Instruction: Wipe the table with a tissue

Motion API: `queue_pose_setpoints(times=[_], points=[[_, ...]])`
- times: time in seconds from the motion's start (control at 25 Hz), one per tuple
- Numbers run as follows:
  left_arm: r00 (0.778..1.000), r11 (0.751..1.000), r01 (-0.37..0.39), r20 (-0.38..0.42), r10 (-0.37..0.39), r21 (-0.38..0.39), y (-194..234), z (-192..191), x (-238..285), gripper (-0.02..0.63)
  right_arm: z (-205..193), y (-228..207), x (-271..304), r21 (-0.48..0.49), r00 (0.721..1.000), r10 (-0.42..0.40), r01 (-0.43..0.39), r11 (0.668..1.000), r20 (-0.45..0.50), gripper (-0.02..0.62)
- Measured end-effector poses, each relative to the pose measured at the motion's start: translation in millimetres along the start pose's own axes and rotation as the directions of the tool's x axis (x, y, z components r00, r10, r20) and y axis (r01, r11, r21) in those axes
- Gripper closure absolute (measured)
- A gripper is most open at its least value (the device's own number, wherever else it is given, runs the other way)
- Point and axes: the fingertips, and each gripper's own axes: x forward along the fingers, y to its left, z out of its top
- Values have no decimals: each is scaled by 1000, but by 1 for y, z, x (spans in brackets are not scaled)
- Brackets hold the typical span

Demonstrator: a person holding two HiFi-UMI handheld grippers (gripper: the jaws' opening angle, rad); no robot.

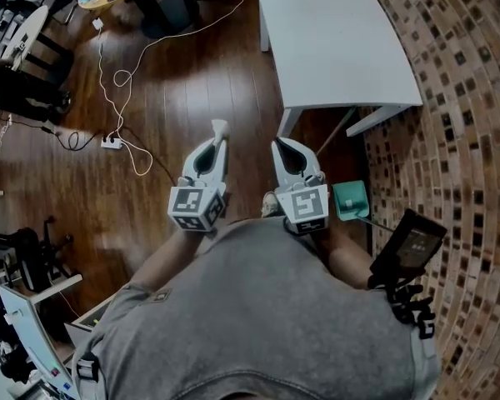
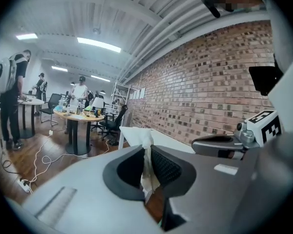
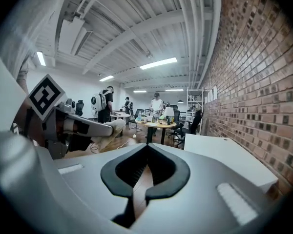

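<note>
A white table (image 1: 333, 40) stands ahead of me on the wooden floor, beside the brick wall. My left gripper (image 1: 217, 140) is held in the air short of the table, shut on a crumpled white tissue (image 1: 220, 127) that sticks out past its tips. In the left gripper view the tissue (image 2: 147, 165) hangs pinched between the jaws, with the table (image 2: 158, 139) beyond. My right gripper (image 1: 282, 146) is level with it, just to the right, shut with nothing in it. The right gripper view shows its jaws (image 3: 147, 147) closed together and the table (image 3: 224, 155) to the right.
A white cable and power strip (image 1: 111, 142) lie on the floor to the left. A green object (image 1: 350, 200) sits near the wall by my right arm. People stand round a round table (image 3: 156, 125) further back. The brick wall (image 1: 467, 98) borders the right side.
</note>
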Motion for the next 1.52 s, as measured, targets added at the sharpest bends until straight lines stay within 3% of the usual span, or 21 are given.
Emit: queue_pose_setpoints(times=[0.32, 0.56, 0.8, 1.0, 1.32, 1.52], points=[[999, 998, -43, 24, 42, 50, 15, 20, 44, 577, 22, -30, 46, 0, 996, 31, -31, 1000, 81, 580], [999, 997, -38, 23, 36, 67, 40, 28, 67, 577, 25, -33, 76, -11, 998, 20, -19, 1000, 66, 581], [998, 994, 56, 35, -59, 96, 83, 48, 101, 577, 38, -34, 128, -4, 998, -64, 64, 998, 28, 581], [989, 984, 139, 44, -145, 109, 132, 79, 128, 577, 64, -20, 181, 16, 991, -122, 121, 993, 52, 581], [964, 961, 261, 27, -264, 89, 202, 94, 158, 577, 81, -3, 251, 39, 972, -232, 230, 972, 35, 580], [946, 943, 321, 6, -323, 90, 225, 101, 176, 577, 88, -2, 274, 62, 952, -304, 302, 951, 29, 581]])
